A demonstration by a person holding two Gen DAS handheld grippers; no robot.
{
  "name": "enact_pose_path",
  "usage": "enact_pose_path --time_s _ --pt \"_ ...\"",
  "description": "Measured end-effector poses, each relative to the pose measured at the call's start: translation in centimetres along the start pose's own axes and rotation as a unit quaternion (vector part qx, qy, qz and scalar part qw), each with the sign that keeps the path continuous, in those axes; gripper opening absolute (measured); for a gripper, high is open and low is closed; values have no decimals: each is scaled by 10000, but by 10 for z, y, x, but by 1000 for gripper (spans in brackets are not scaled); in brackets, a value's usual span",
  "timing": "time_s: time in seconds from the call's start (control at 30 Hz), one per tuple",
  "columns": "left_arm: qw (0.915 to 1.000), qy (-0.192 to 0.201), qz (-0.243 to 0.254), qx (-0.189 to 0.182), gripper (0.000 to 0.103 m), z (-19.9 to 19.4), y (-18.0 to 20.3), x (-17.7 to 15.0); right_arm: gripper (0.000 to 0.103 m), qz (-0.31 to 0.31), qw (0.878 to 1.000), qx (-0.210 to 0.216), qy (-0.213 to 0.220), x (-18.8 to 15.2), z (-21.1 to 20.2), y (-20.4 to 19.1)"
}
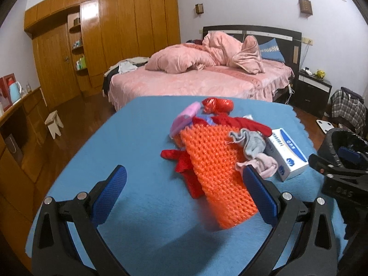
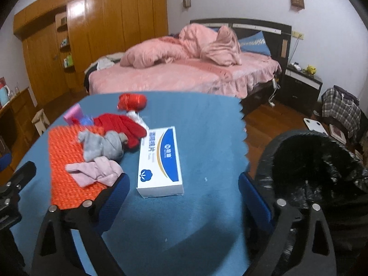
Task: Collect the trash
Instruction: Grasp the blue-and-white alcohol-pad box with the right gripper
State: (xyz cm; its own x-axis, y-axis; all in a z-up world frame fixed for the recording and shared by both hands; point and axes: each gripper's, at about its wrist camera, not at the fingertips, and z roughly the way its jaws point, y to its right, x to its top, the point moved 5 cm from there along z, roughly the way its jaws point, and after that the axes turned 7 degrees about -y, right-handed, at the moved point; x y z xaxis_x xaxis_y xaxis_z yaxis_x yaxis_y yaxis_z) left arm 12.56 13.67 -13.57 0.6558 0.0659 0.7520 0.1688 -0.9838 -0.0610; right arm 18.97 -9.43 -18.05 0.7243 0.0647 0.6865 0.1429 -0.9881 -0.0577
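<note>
A: From the left wrist view, the left tongs (image 1: 184,184) stand wide apart and empty above the blue table (image 1: 128,138). The orange mesh sheet (image 1: 216,172) lies between their pads, with red cloth (image 1: 184,165) under it and a grey rag (image 1: 250,142) and pink rag (image 1: 262,165) on top.

B: So, close on the mesh's near edge, I'd judge, low enough to lift the loose rags too.

A: From the right wrist view, the right tongs (image 2: 181,191) are also spread and hold nothing. The white-and-blue box (image 2: 159,161) lies just ahead; the black-lined bin (image 2: 317,168) stands beside the table's right edge.

B: Then grip the box across its narrow width and swing it right over the bin's mouth.
</note>
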Motion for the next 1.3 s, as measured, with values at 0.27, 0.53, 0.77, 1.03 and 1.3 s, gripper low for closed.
enact_pose_path --time_s 0.27,0.53,0.77,1.03,1.3 --pt "10000 -29 -51 39 98 19 -2 -2 87 -32 9993 36 -379 3 39 -12" --pt "10000 20 -17 22 98 26 3 1 85 -186 9983 116 -539 6 51 -23" --pt "9999 125 12 -105 96 21 12 6 57 -87 9962 314 -809 9 68 -21" --pt "9988 72 141 -470 76 22 36 6 56 164 9981 271 -529 7 44 -2" --pt "9963 19 412 -754 61 29 66 4 56 232 9985 268 -426 9 28 15"
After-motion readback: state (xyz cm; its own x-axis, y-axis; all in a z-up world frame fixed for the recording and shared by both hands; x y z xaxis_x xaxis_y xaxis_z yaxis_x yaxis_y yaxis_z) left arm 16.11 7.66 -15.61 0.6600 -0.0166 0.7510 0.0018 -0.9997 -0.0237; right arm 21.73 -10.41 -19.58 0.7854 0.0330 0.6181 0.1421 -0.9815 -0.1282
